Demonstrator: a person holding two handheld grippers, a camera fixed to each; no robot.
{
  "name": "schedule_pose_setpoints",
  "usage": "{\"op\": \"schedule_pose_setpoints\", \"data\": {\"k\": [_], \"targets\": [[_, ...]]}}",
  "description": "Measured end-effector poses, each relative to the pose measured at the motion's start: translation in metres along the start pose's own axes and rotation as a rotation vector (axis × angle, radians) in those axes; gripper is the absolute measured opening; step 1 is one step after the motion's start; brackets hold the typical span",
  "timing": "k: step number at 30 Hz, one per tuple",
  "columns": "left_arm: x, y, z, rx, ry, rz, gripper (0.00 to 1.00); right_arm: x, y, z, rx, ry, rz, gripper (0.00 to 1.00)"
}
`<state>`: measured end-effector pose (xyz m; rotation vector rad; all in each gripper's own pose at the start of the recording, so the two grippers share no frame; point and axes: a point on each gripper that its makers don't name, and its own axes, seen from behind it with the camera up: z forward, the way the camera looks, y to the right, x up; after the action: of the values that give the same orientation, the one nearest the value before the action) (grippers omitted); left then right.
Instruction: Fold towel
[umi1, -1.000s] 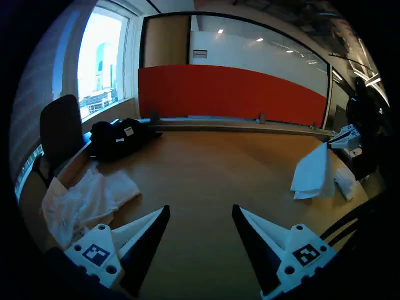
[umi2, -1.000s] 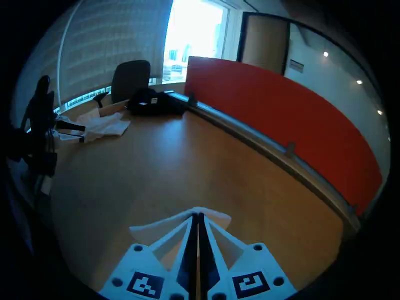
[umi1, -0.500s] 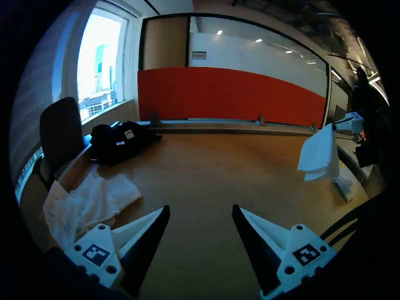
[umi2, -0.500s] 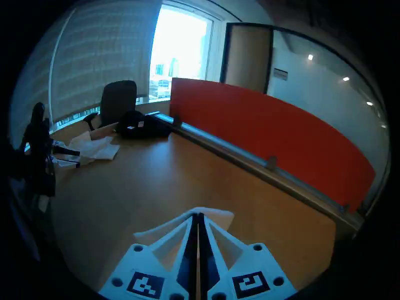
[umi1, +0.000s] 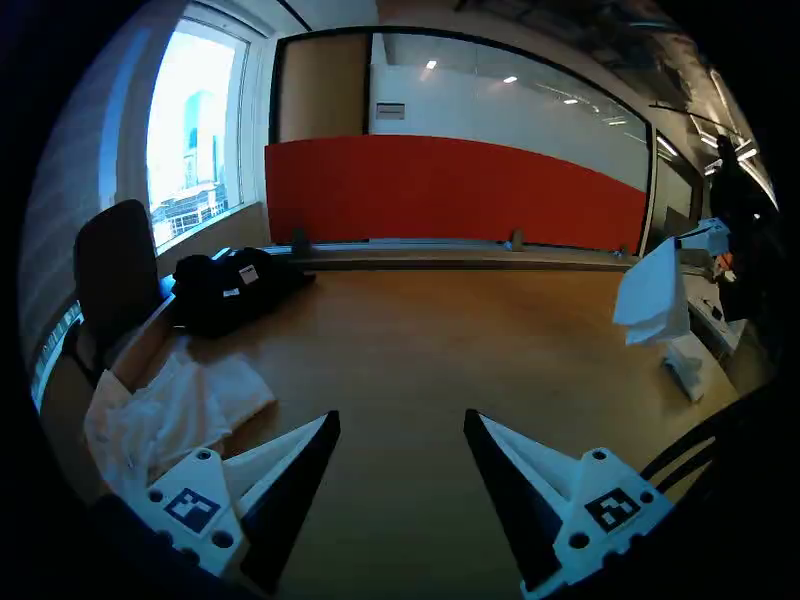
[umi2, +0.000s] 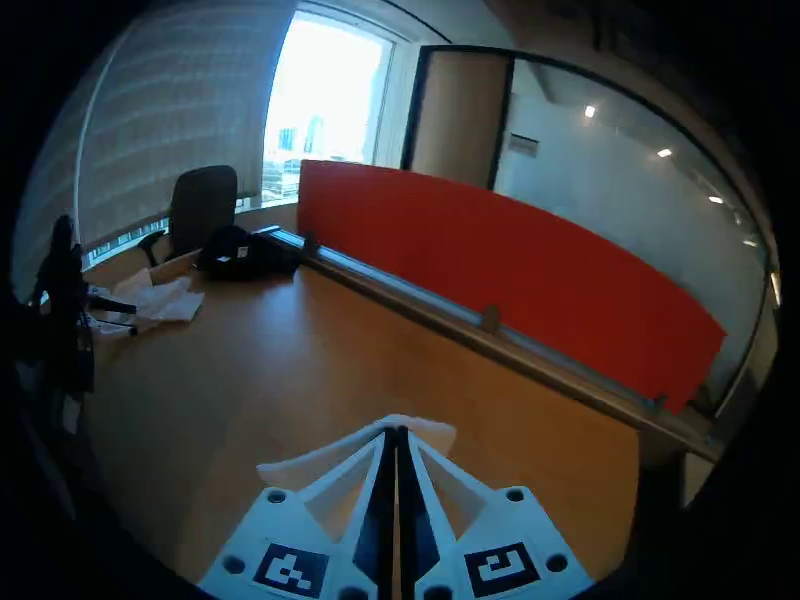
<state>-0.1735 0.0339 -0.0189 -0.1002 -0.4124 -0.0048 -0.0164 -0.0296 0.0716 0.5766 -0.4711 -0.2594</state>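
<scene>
In the left gripper view, a white towel (umi1: 654, 294) hangs in the air at the far right, above the wooden table (umi1: 430, 340). My right gripper (umi1: 704, 240) holds it by its top edge. In the right gripper view, the right gripper (umi2: 397, 432) is shut on that towel (umi2: 430, 433), and white cloth pokes out beside the fingertips. My left gripper (umi1: 401, 418) is open with nothing between its fingers, low over the near part of the table. It also appears small at the far left of the right gripper view (umi2: 118, 308).
A heap of white towels (umi1: 175, 408) lies at the table's left edge, with a black bag (umi1: 232, 284) behind it and a dark office chair (umi1: 112, 270) beyond. Another white cloth (umi1: 689, 366) lies under the hanging towel. A red partition (umi1: 450, 190) runs along the table's far side.
The right gripper has lifted the towel off the table and carried it up and to the right. The left gripper has stayed open, nearly still.
</scene>
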Motion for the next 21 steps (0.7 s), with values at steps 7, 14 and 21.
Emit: {"op": "schedule_pose_setpoints", "data": {"k": [7, 14, 21], "targets": [[0.0, 0.003, 0.002, -0.002, -0.006, 0.008, 0.92, -0.02, 0.04, -0.022, -0.071, -0.033, 0.019, 0.06], [-0.001, 0.004, 0.003, -0.006, -0.015, 0.013, 0.92, -0.041, 0.078, -0.041, -0.141, -0.066, 0.044, 0.06], [0.001, 0.007, 0.005, -0.01, -0.021, 0.018, 0.92, -0.059, 0.107, -0.06, -0.2, -0.093, 0.069, 0.06]]}}
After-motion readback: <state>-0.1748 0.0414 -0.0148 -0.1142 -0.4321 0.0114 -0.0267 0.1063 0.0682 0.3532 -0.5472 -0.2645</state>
